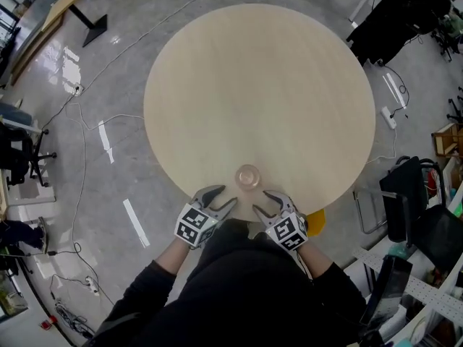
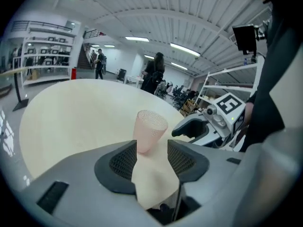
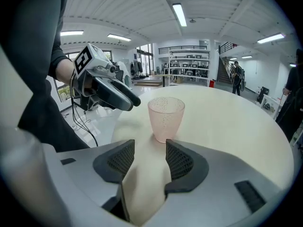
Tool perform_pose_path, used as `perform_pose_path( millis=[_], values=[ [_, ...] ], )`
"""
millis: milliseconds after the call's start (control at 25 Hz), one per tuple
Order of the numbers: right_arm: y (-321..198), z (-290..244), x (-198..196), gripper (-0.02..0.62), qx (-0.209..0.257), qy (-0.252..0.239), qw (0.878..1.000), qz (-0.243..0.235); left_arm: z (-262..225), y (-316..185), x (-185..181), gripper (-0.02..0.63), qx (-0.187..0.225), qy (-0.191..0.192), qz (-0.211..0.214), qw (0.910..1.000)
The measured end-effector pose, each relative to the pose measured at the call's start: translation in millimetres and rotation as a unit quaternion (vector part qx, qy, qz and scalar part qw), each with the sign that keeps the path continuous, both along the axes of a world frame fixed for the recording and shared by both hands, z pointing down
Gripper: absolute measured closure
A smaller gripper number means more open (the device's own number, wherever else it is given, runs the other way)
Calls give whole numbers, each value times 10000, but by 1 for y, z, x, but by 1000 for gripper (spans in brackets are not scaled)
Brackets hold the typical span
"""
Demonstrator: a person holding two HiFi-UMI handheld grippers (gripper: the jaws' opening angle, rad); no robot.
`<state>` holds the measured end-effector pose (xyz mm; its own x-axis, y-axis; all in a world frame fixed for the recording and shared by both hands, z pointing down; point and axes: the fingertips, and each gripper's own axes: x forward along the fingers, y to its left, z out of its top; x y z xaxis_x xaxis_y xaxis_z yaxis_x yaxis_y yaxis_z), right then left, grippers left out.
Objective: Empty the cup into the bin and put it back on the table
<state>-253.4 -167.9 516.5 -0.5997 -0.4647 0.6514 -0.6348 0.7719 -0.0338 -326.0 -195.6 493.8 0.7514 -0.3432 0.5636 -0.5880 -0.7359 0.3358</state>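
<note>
A clear pinkish cup (image 1: 248, 176) stands upright near the front edge of the round wooden table (image 1: 260, 85). My left gripper (image 1: 223, 201) sits just left of the cup and below it, jaws open, nothing between them. My right gripper (image 1: 263, 202) is just right of the cup and below it, also open and empty. In the left gripper view the cup (image 2: 149, 130) stands a little beyond the open jaws (image 2: 152, 159), with the right gripper (image 2: 208, 126) behind it. In the right gripper view the cup (image 3: 165, 118) stands just ahead of the jaws (image 3: 149, 161); the left gripper (image 3: 106, 91) hovers at left.
Cables (image 1: 87, 121) run over the grey floor left of the table. A black chair (image 1: 416, 208) and shelving stand at the right. A yellow object (image 1: 316, 219) shows under the table's front edge. A dark bag (image 1: 398, 13) lies at the back right.
</note>
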Motion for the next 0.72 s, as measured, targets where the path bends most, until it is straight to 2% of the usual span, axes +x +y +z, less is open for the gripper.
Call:
perform_pose_path(
  millis=[120, 160, 240, 360, 480, 600, 720],
  values=[
    [13, -13, 4, 397, 41, -184, 9998, 35, -25, 17, 5, 419, 26, 327, -380, 9987],
    [19, -17, 5, 433, 11, -277, 9996, 68, -31, 25, 8, 433, 71, 368, -407, 9985],
    [32, -24, 6, 562, -146, -539, 9983, 160, -40, 43, 15, 458, 140, 365, -342, 9987],
    [48, -41, 7, 575, -285, -893, 9953, 245, -50, 63, 26, 494, 149, 417, -260, 9987],
    [57, -59, 18, 577, -241, -1053, 9931, 459, -70, 74, 38, 554, 101, 803, -356, 9961],
    [73, -74, 47, 575, -207, -1142, 9891, 906, -99, 96, 67, 575, 188, 1216, -300, 9919],
    [94, -90, 79, 575, -35, -1377, 9815, 1327, -121, 124, 99, 575, 379, 1370, -134, 9898]
  ],
)
